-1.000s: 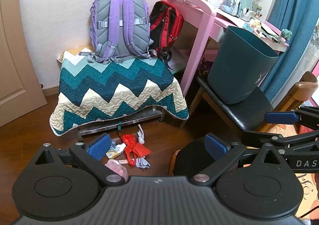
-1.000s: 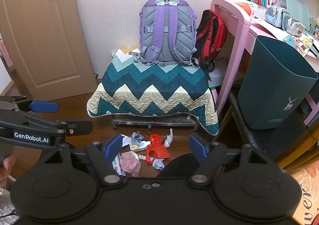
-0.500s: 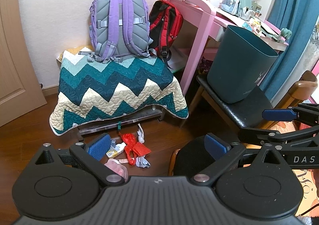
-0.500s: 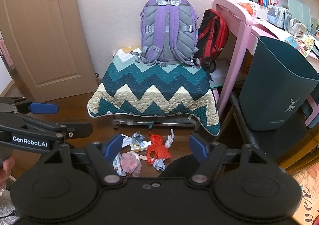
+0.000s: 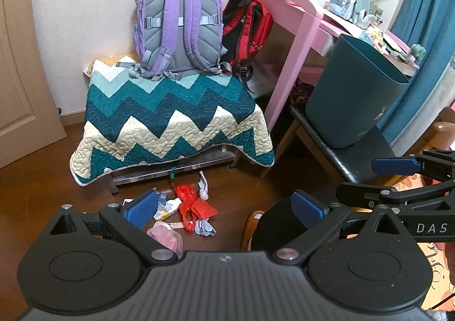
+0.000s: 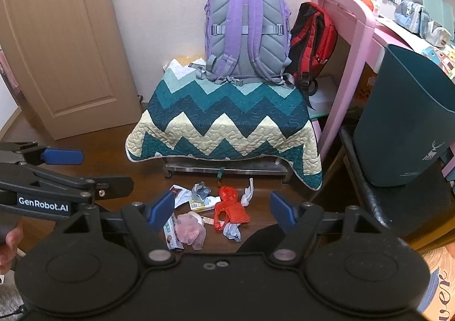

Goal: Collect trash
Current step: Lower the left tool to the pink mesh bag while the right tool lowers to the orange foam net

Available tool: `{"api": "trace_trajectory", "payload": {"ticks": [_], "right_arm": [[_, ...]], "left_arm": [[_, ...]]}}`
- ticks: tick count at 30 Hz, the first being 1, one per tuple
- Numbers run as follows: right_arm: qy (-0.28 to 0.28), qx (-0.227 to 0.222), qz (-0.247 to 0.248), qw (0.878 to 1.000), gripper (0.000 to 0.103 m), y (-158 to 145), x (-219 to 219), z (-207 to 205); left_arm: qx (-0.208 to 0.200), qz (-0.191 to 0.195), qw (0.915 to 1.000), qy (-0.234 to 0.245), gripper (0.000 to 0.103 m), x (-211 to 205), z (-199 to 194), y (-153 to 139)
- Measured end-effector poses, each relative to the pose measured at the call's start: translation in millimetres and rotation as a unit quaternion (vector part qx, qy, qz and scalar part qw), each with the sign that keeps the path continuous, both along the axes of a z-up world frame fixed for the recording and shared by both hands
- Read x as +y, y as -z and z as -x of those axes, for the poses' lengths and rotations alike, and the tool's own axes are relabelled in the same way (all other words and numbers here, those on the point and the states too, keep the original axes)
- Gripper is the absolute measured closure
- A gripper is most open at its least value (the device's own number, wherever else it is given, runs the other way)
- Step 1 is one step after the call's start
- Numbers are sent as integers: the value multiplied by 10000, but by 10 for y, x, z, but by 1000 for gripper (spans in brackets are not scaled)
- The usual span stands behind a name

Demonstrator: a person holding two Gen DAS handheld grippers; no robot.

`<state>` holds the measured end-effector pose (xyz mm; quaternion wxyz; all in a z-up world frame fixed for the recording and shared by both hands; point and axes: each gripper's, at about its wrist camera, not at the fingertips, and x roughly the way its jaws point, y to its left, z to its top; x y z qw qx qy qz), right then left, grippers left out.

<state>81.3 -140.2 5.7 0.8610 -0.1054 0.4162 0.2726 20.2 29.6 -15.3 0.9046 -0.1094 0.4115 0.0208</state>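
Several pieces of trash lie on the wooden floor in front of the quilt-covered bench: a red net bag [image 5: 196, 205] [image 6: 231, 208], a pink crumpled bag [image 6: 190, 230] [image 5: 166, 237], a small yellow-white carton [image 6: 203, 203] [image 5: 167, 207], and grey-white paper wads [image 6: 231, 231] [image 5: 204, 227]. A dark teal bin [image 5: 352, 96] [image 6: 406, 122] stands on a black chair seat at the right. My left gripper [image 5: 224, 207] is open above the pile, holding nothing. My right gripper [image 6: 221, 207] is open too, well above the trash.
A purple backpack [image 6: 246, 33] and a red backpack [image 6: 312, 42] rest on the zigzag quilt [image 6: 224, 124]. A pink desk [image 6: 352, 45] stands right, a wooden door [image 6: 62, 45] left. A dark round seat [image 5: 281, 224] sits near the pile.
Both views have shifted only slightly. The right gripper in the left wrist view has drifted a little up and left. The trash lies as before.
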Motion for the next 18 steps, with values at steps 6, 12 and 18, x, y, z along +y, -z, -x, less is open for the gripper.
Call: {"api": "trace_trajectory", "payload": {"ticks": [6,12,18], "right_arm": [[-192,-127,-234,9995,30,374,201,-358],[-135,225,-262,9993,30,1031,524,-952],[-261,255,-225,9991,30,1597,840,-1408]], "left_arm": [[-19,-9,9998,-204,2,311,-208,228],[-277,-50,9993,-254,2,611,-545,537],[-329,-133,9972,-651,2,1074,-869,994]]}}
